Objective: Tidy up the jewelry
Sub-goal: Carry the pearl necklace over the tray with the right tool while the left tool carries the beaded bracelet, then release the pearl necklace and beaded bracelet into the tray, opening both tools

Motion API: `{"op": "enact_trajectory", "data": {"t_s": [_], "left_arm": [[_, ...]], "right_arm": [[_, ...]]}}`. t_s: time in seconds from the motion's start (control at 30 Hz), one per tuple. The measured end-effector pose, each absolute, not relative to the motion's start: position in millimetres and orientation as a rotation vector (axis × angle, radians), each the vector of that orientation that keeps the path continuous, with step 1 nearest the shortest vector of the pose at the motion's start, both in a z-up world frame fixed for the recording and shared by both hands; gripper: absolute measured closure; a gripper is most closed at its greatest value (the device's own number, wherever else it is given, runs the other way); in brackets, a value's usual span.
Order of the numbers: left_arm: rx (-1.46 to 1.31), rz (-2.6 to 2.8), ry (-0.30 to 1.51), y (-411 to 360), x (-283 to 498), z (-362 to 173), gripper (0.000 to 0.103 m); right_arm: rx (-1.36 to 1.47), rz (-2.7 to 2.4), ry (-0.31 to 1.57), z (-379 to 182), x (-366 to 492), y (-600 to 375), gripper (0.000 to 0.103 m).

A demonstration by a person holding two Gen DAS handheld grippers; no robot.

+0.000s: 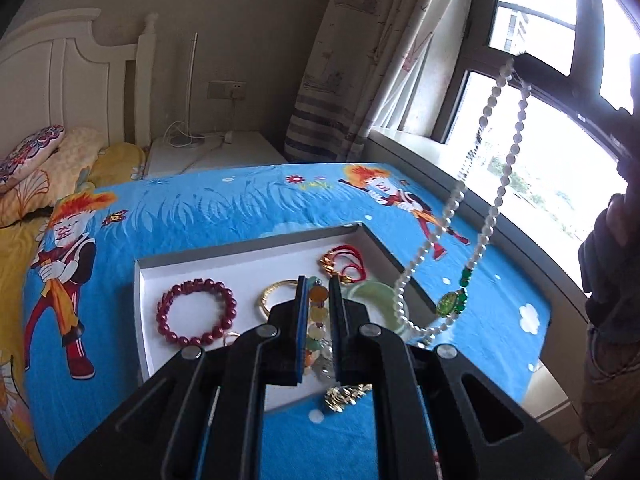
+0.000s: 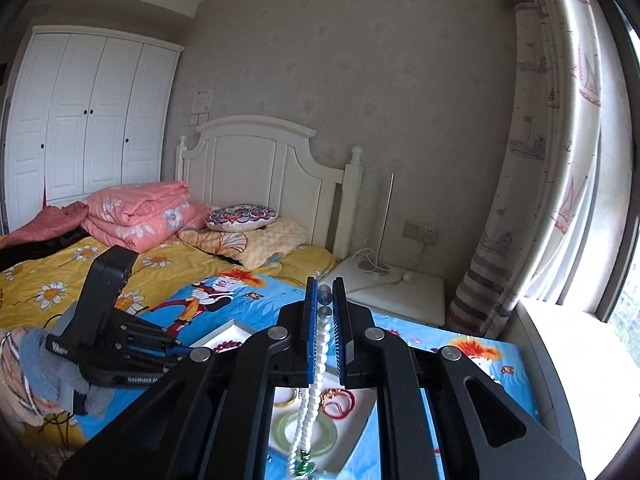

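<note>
A white tray (image 1: 248, 264) lies on the blue cartoon cloth. It holds a dark red bead bracelet (image 1: 196, 311), a gold bangle (image 1: 276, 294), a red cord piece (image 1: 344, 264) and a green jade bangle (image 1: 372, 294). My left gripper (image 1: 319, 292) is shut on a multicoloured bead bracelet (image 1: 318, 320) over the tray. My right gripper (image 2: 324, 294) is shut on a white pearl necklace (image 2: 316, 380) with green beads (image 1: 454, 302), held high; it hangs down toward the tray's right side. The right gripper also shows at the upper right of the left wrist view (image 1: 516, 62).
A gold trinket (image 1: 344, 396) lies at the tray's near edge. The cloth-covered table (image 1: 200, 208) stands between a bed (image 2: 100, 264) and the window sill (image 1: 420, 148). A white nightstand (image 2: 400, 292) with a lamp stands beyond. Curtains (image 1: 352, 60) hang at the right.
</note>
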State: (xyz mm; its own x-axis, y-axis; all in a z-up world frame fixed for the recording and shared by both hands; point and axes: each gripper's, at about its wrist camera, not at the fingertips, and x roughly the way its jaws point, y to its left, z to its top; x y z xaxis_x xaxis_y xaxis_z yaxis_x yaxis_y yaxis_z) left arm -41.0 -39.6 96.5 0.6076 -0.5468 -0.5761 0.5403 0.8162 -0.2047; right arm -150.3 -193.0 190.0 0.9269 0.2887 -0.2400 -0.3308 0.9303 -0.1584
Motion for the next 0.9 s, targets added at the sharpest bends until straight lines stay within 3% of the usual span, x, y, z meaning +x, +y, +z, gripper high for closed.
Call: {"op": "enact_trajectory", "data": {"t_s": [0.4,0.63,0.67,0.73,0.77,0.8,0.9], "left_arm": [[0.125,-0.516,0.698,-53,-18,63,0.094],[0.12,-0.56,0.759,-60,-20,35,0.093],[0.11,-0.565,0.769,-60,-19,33,0.089],[0.086,-0.564,0.778,-59,-18,29,0.071],[0.068,-0.556,0.772,-56,-19,29,0.053],[0.055,-0.548,0.764,-53,-20,29,0.042],[0.012,-0.54,0.748,-44,-22,33,0.035]], "right_arm": [[-0.121,0.398,0.309,185,-56,-135,0.093],[-0.104,0.382,0.39,153,-21,-128,0.093],[-0.119,0.36,0.413,142,-17,-132,0.093],[-0.134,0.328,0.456,123,-12,-142,0.093],[-0.134,0.309,0.487,111,-8,-150,0.093],[-0.132,0.295,0.51,101,-6,-157,0.093],[-0.119,0.258,0.573,72,-1,-182,0.093]]}}
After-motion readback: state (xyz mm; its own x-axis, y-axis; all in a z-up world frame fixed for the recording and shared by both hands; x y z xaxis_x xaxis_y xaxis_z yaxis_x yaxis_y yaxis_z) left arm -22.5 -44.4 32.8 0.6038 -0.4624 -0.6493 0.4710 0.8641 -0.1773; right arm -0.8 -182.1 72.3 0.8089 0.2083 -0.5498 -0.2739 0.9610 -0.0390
